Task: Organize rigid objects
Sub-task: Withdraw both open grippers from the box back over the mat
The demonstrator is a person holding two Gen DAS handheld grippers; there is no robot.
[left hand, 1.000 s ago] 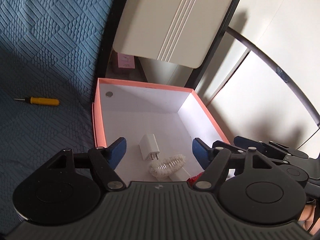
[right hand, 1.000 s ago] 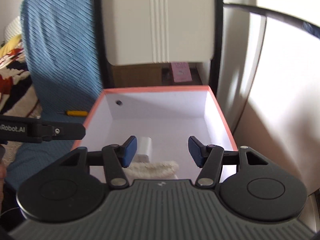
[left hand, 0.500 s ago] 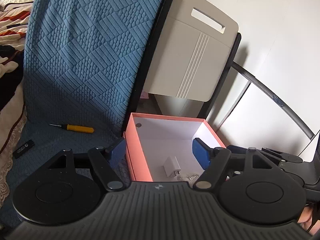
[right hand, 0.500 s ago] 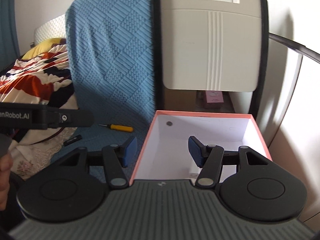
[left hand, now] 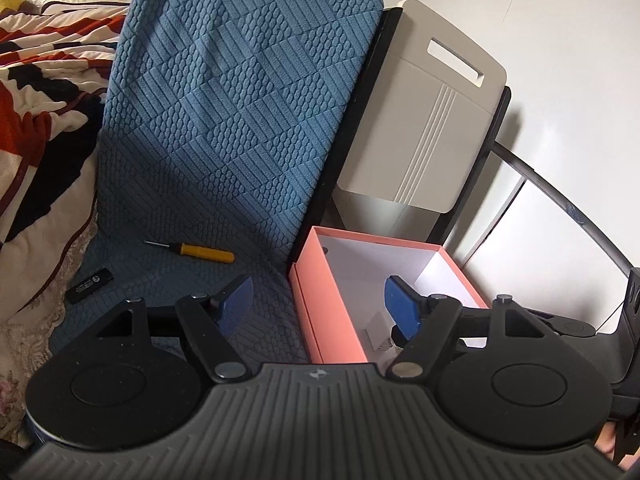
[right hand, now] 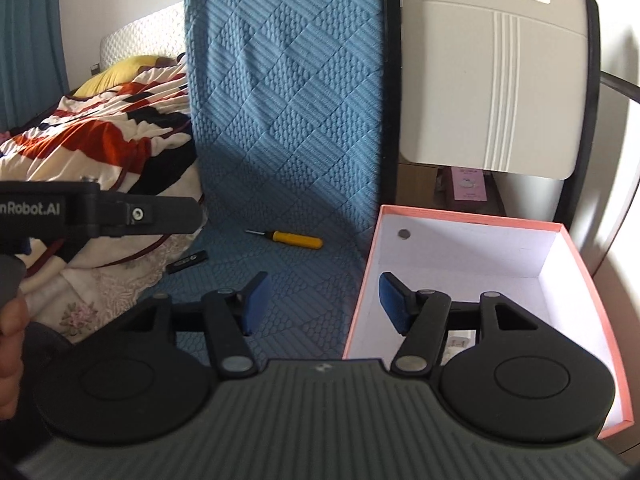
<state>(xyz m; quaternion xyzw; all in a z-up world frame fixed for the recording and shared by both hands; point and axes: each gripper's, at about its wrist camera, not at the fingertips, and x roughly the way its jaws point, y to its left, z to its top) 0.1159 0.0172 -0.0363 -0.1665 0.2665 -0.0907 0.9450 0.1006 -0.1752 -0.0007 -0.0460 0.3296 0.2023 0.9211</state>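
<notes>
blue quilted cover (left hand: pixel 240 120) | striped blanket (right hand: pixel 100 128) at left | beige panel (right hand: pixel 492 80) upright behind

A bedroom in someone's home: a bed with a rumpled patterned blanket (right hand: pixel 120 128), a yellow pillow (right hand: pixel 116 74) and a white quilted headboard (right hand: pixel 140 38) sits by a teal curtain (right hand: pixel 30 32). A blue quilted cover (right hand: pixel 288 112) drapes the seat beside a folding chair (right hand: pixel 492 80).

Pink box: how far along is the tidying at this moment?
Done: a white charger lies in the pink box. In hand: nothing; the left gripper and right gripper are both open and empty. Left: the yellow screwdriver and a small black stick on the blue cover.
</notes>
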